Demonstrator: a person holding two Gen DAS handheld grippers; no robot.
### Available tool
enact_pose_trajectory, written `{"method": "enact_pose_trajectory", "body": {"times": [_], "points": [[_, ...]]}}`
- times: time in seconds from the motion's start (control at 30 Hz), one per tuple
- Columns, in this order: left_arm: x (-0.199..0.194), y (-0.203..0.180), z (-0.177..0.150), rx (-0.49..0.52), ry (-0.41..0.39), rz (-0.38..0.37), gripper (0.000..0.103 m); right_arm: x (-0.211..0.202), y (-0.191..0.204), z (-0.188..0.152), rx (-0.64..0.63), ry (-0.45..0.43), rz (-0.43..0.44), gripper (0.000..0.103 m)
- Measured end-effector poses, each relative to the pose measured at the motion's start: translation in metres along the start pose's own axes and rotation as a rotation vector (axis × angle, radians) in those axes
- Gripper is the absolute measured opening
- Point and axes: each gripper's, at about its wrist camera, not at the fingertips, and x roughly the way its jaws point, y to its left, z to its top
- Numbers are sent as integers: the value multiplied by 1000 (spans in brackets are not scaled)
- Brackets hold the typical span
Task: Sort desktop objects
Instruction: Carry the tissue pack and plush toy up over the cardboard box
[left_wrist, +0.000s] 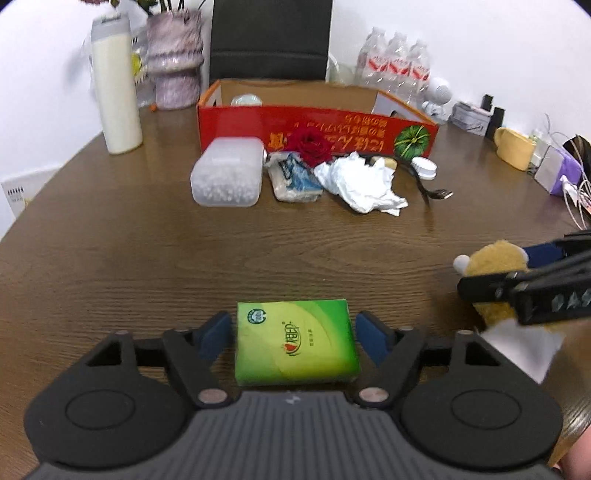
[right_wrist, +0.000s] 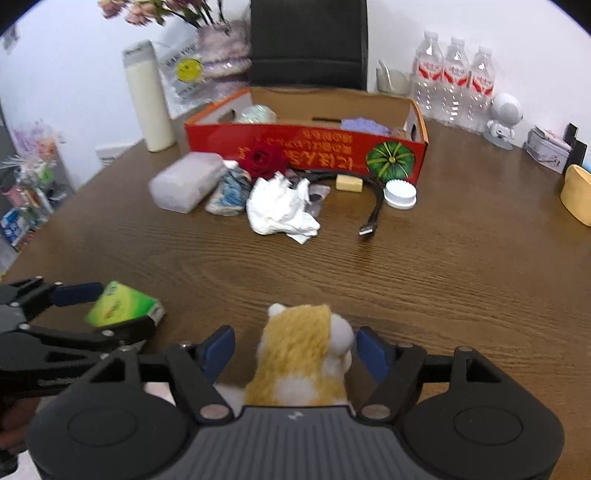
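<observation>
A green tissue pack (left_wrist: 297, 341) lies on the brown table between the open fingers of my left gripper (left_wrist: 295, 341); small gaps show on both sides. It also shows in the right wrist view (right_wrist: 122, 304). A yellow-and-white plush toy (right_wrist: 303, 354) sits between the open fingers of my right gripper (right_wrist: 295, 350), not squeezed. The toy (left_wrist: 491, 262) and right gripper (left_wrist: 517, 280) show at the right of the left wrist view. A red cardboard box (left_wrist: 317, 129) stands at the back and holds a few items.
In front of the box lie a clear plastic container (left_wrist: 227, 171), a blue-white packet (left_wrist: 295, 177), a red rose (left_wrist: 310, 144), crumpled white paper (left_wrist: 362, 182), a USB cable (right_wrist: 373, 214), a white cap (right_wrist: 400, 194). A white bottle (left_wrist: 114, 85), water bottles (right_wrist: 454, 81), a yellow mug (left_wrist: 513, 147) stand around.
</observation>
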Motion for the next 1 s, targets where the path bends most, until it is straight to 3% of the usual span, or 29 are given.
{"method": "enact_pose_trajectory", "body": {"times": [0.13, 0.2, 0.3, 0.5, 0.73, 1.0], "points": [[-3, -2, -5, 13, -7, 5, 66, 5, 2, -7, -21, 19, 9, 65], [-6, -2, -7, 7, -9, 0, 65, 5, -2, -11, -6, 14, 10, 52], [-13, -3, -9, -2, -22, -13, 65, -2, -8, -16, 23, -21, 27, 50], [-36, -10, 2, 14, -125, 2, 65, -26, -9, -12, 29, -119, 41, 48], [-29, -15, 39, 22, -186, 14, 65, -37, -21, 20, 64, -224, 54, 48], [-8, -9, 103, -3, -273, 26, 65, -32, -42, 84, 70, -331, 19, 49]]}}
